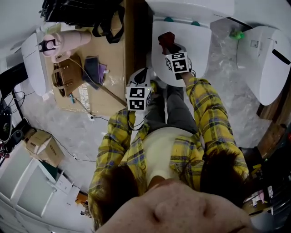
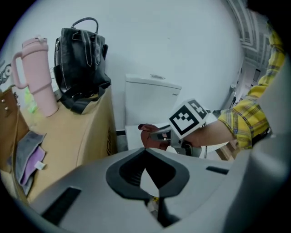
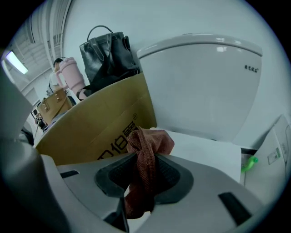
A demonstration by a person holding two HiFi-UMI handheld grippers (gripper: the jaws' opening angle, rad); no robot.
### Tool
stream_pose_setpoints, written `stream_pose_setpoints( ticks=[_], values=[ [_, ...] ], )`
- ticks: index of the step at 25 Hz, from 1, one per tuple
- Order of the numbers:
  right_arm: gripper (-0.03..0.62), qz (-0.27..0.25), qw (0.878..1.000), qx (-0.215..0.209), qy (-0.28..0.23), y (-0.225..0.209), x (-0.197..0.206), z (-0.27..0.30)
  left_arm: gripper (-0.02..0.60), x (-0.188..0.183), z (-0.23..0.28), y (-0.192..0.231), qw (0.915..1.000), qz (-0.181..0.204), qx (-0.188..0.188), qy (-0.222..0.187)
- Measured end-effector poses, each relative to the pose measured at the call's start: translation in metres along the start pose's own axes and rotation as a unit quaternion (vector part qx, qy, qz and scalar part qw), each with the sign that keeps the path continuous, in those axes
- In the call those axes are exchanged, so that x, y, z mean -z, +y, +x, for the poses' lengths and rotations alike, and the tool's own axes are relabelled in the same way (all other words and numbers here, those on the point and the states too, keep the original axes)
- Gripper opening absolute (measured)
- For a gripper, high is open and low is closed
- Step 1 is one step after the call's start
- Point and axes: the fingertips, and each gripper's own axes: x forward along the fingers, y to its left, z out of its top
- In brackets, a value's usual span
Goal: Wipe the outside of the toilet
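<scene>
The white toilet (image 1: pixel 195 41) stands at the top middle of the head view with its lid down; its tank (image 3: pixel 204 86) fills the right gripper view. My right gripper (image 1: pixel 167 44) is over the lid's left part, shut on a reddish-brown cloth (image 1: pixel 166 38). The cloth (image 3: pixel 145 150) bunches out between the jaws above the lid (image 3: pixel 204 152). My left gripper (image 1: pixel 144 76) hangs beside the toilet's left flank, jaws closed tip to tip with nothing between them (image 2: pixel 145 152). From the left gripper view I see the right gripper (image 2: pixel 157 135), its cloth (image 2: pixel 146 133) and the tank (image 2: pixel 152 102).
A cardboard box (image 1: pixel 113 54) stands tight against the toilet's left side. On it are a black bag (image 1: pixel 82 13), a pink tumbler (image 1: pixel 68 41) and a brown purse (image 1: pixel 66 73). Another white fixture (image 1: pixel 268 59) stands at the right, on plastic wrap.
</scene>
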Motion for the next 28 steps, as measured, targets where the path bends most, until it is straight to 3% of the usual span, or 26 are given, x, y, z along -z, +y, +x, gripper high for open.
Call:
stream_pose_setpoints(
  ticks=[5,16,28],
  values=[
    [0.126,-0.004,1.0,-0.004,0.006,-0.001,-0.008,0.029,0.003,0.01,0.01,0.001,0.9998,-0.015,0.003,0.009],
    [0.126,-0.005,0.999,-0.004,0.041,-0.01,-0.006,0.071,0.003,0.021,0.024,0.002,0.9997,0.003,0.0,0.025],
    [0.126,0.006,0.994,0.088,0.069,-0.116,0.029,0.03,0.003,0.016,0.039,-0.013,0.9993,0.013,0.021,0.029]
  ],
)
